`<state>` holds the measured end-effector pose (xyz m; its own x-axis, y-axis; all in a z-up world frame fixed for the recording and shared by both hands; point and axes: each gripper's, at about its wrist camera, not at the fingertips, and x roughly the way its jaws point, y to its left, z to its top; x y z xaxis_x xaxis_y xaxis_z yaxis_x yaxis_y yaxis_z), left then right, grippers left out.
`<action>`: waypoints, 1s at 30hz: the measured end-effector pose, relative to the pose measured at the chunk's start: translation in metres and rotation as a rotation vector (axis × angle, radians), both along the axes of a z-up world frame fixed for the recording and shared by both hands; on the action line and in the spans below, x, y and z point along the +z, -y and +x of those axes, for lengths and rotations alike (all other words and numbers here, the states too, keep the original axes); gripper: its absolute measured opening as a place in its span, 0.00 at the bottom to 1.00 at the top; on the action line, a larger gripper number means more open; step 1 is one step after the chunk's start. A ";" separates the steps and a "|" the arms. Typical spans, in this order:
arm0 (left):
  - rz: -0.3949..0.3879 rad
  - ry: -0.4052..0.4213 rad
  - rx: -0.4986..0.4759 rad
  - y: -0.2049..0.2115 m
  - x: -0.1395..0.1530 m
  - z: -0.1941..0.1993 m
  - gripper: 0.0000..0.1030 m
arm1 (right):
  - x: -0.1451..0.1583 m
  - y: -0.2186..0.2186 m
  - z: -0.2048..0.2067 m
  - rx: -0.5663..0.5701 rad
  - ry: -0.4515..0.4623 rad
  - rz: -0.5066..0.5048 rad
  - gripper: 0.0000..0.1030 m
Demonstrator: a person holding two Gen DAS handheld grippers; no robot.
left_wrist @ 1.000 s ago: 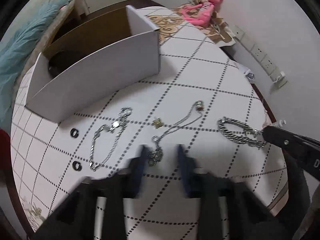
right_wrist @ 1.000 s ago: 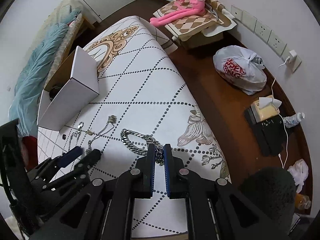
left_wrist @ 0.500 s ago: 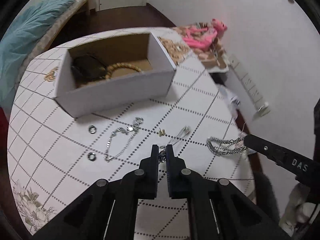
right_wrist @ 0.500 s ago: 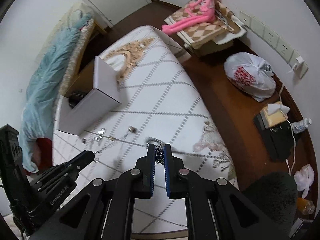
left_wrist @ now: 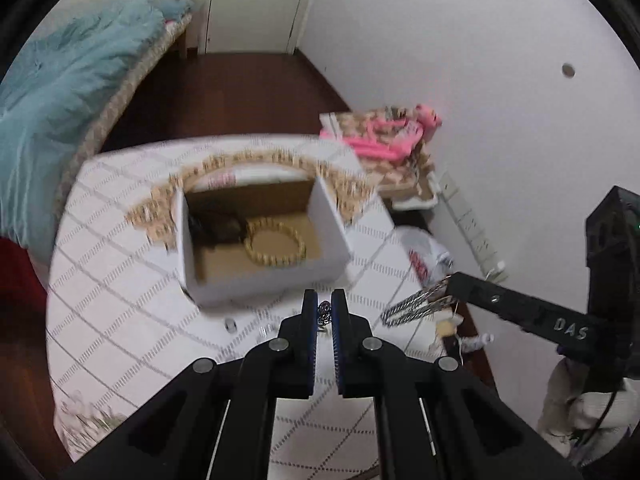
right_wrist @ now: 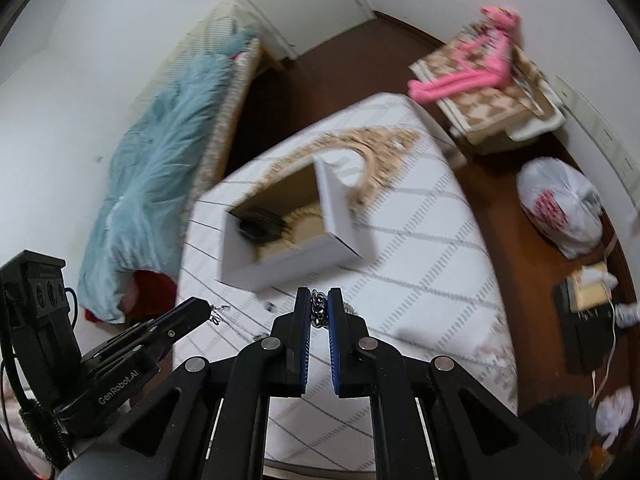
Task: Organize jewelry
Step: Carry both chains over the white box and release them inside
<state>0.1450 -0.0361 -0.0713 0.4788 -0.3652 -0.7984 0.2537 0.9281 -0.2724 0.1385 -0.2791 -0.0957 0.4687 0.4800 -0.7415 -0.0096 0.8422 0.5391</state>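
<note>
While both grippers hang above the table (left_wrist: pixel 120 320), left gripper (left_wrist: pixel 325 312) pinches thin necklace (left_wrist: pixel 324 317), right gripper (right_wrist: pixel 319 307) clamps chunky chain (right_wrist: pixel 319 312); open box (left_wrist: pixel 256 280) just beyond both.

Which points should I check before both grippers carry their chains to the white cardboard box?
1. Left gripper shut on the thin silver necklace: ok.
2. Right gripper shut on the thick silver curb-link chain: ok.
3. White cardboard box open at the top: ok.
4. Free floor in the box beside the wooden bead bracelet and the dark round item: ok.
5. Chains fully off the white quilted surface: cannot tell, the frames are blurred.
</note>
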 end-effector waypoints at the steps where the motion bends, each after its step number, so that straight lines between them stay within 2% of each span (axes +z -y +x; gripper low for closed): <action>1: 0.001 0.019 0.002 -0.002 0.008 0.004 0.04 | 0.005 -0.003 0.005 0.009 0.011 -0.002 0.08; 4: 0.021 0.067 0.002 -0.004 0.029 0.024 0.04 | 0.022 -0.019 0.031 0.043 0.052 -0.034 0.08; 8: 0.055 0.078 0.004 -0.009 0.033 0.057 0.04 | 0.027 -0.041 0.073 0.084 0.055 -0.087 0.08; 12: 0.063 0.014 0.007 -0.014 0.014 0.085 0.04 | 0.016 -0.057 0.111 0.124 0.008 -0.120 0.08; 18: 0.049 -0.099 0.034 -0.026 -0.023 0.108 0.05 | -0.017 -0.081 0.152 0.191 -0.098 -0.151 0.08; 22: 0.079 -0.155 0.091 -0.032 -0.039 0.116 0.08 | -0.035 -0.092 0.164 0.235 -0.151 -0.162 0.08; 25: 0.130 -0.185 0.145 -0.038 -0.051 0.124 0.10 | -0.052 -0.097 0.175 0.263 -0.209 -0.164 0.08; 26: 0.152 -0.193 0.162 -0.040 -0.055 0.126 0.13 | -0.058 -0.100 0.180 0.270 -0.221 -0.179 0.08; 27: 0.160 -0.195 0.172 -0.041 -0.058 0.128 0.21 | -0.063 -0.101 0.184 0.274 -0.230 -0.204 0.08; 29: 0.184 -0.195 0.194 -0.044 -0.062 0.131 0.52 | -0.072 -0.103 0.191 0.284 -0.254 -0.250 0.09; 30: 0.197 -0.190 0.207 -0.046 -0.063 0.131 0.73 | -0.076 -0.101 0.195 0.274 -0.263 -0.267 0.09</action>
<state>0.2761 0.0100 -0.1343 0.3628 -0.1061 -0.9258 0.0163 0.9941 -0.1075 0.3334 -0.1778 -0.1720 0.1312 0.3361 -0.9326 -0.1430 0.9374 0.3177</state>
